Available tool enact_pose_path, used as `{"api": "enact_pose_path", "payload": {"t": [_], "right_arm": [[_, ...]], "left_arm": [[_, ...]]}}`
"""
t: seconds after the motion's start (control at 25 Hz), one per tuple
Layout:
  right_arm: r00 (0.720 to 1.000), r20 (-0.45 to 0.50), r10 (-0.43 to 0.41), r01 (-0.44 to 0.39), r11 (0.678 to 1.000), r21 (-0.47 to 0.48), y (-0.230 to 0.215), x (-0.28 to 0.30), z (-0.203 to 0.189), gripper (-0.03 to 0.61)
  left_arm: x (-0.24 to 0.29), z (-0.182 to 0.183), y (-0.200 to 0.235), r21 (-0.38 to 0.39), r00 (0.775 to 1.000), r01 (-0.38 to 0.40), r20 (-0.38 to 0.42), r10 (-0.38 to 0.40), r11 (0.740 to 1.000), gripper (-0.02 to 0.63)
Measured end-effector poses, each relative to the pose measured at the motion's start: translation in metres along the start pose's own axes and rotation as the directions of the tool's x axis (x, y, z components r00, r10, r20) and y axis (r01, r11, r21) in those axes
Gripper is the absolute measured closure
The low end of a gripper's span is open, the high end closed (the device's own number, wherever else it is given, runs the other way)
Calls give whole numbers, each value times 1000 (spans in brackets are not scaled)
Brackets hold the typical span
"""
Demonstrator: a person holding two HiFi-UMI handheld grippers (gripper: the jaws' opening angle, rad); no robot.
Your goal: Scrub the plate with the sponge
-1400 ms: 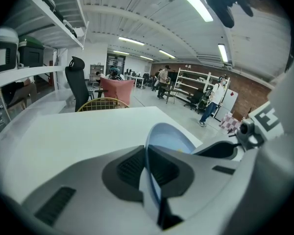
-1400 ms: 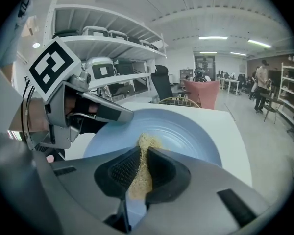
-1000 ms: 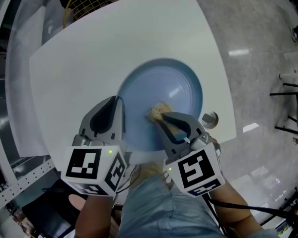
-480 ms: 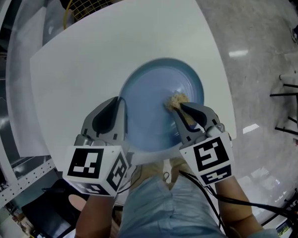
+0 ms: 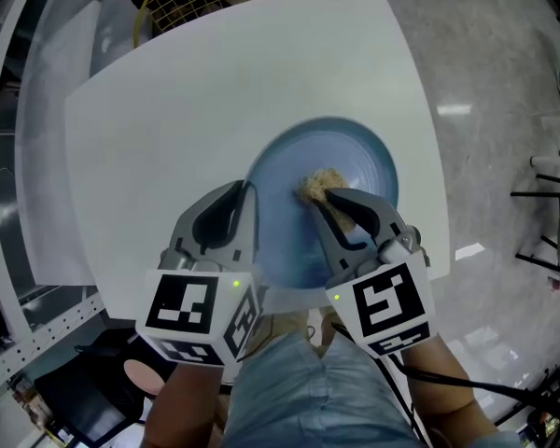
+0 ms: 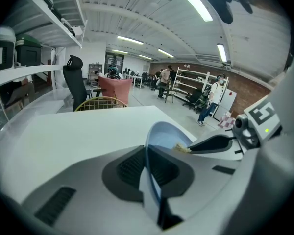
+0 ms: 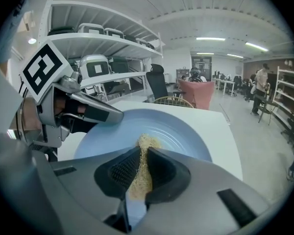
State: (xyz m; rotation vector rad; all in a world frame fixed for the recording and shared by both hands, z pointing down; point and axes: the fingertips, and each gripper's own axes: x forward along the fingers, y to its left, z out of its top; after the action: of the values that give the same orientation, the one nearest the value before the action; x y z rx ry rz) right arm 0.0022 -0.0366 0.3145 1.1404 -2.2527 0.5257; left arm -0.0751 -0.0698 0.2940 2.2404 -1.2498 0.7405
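Scrubbing step in hand: left gripper [image 5: 245,197] is clamped on the near-left rim of the plate [image 5: 359,161], which is by the table's [image 5: 196,82] front edge. Right gripper [image 5: 319,197] is clenched on the sponge [image 5: 319,182], pressed near the plate's middle. Next move, my guess: sweep the sponge across the far half with steady pressure, left hold firm so the plate doesn't skid or tip.

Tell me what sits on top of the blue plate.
A tan sponge rests on the blue plate, pinched in the right tool; the left tool clamps the plate's rim. The patch of plate beneath the sponge is covered and cannot be seen.
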Motion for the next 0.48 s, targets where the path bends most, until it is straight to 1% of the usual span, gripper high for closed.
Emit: {"api": "enact_pose_path", "payload": {"t": [0.2,0.36,0.48], "right_arm": [[997,-12,75,-75,997,-32,27,4,5,524],[993,-34,115,-116,993,-20,42,3,-8,525],[992,-42,123,-123,992,-4,45,0,-19,524]], "left_arm": [[3,-1,6,0,1000,0,-5,0,1000,588],[6,-7,11,-2,1000,-2,-20,2,1000,588],[7,-8,13,-7,1000,-8,-21,8,1000,588]]}}
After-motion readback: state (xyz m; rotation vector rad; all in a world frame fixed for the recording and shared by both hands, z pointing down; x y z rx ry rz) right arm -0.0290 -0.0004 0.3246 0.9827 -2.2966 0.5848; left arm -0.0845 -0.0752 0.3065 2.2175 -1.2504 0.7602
